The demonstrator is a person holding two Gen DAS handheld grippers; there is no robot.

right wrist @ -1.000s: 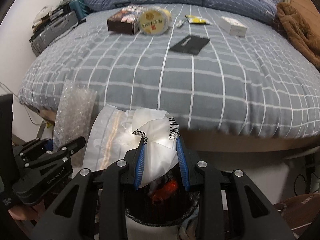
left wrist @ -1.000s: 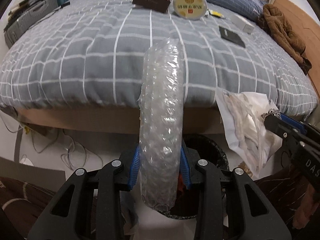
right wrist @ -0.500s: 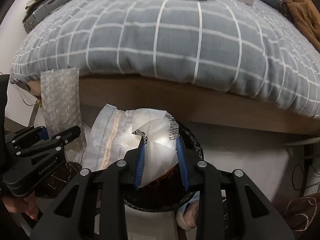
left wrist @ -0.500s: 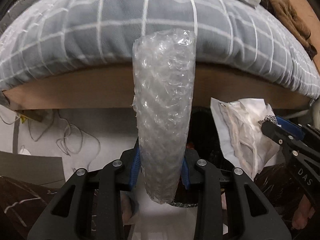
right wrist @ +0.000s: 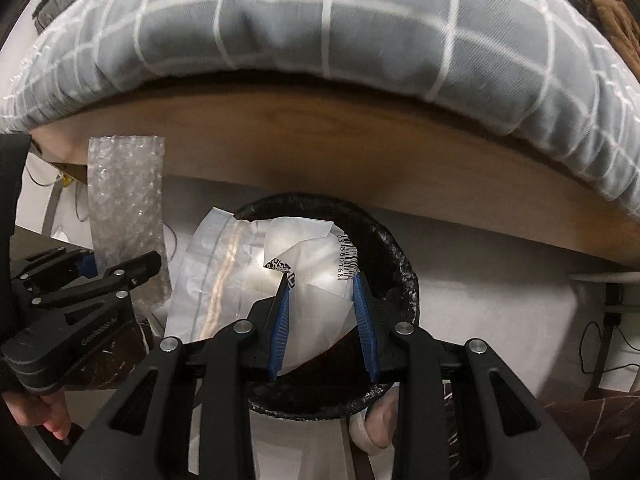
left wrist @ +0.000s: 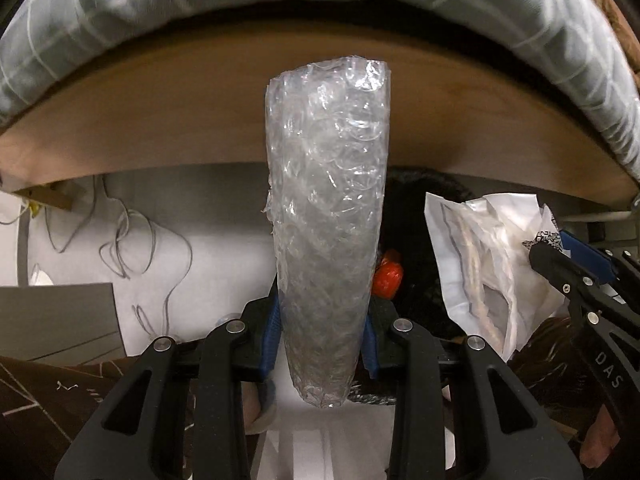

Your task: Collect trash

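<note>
A roll of bubble wrap (left wrist: 326, 216) is clamped between the blue pads of the left gripper (left wrist: 322, 336), its long axis running straight ahead of the tool and past the fingertips, with a short end left behind the pads. A crumpled white plastic bag (right wrist: 304, 280) with a barcode label is pinched in the right gripper (right wrist: 322, 312), spreading ahead and to that tool's left. The black trash bin (right wrist: 404, 280) is seen directly below and ahead of the right gripper, so the bag is judged to hang over its mouth; something red (left wrist: 387, 280) is visible inside. From the left gripper the bin lies ahead and slightly to the right, largely hidden behind the roll. The right hand is therefore judged the nearer for dropping. The wooden bed frame (right wrist: 320, 140) and the overhanging grey checked duvet (right wrist: 320, 20) close off the room beyond the bin, so little forward travel is available. The left gripper lies close at the bag's left, and crowding between the two tools over the rim is judged possible. Cables (left wrist: 132, 240) are seen on the floor to the left gripper's left.
</note>
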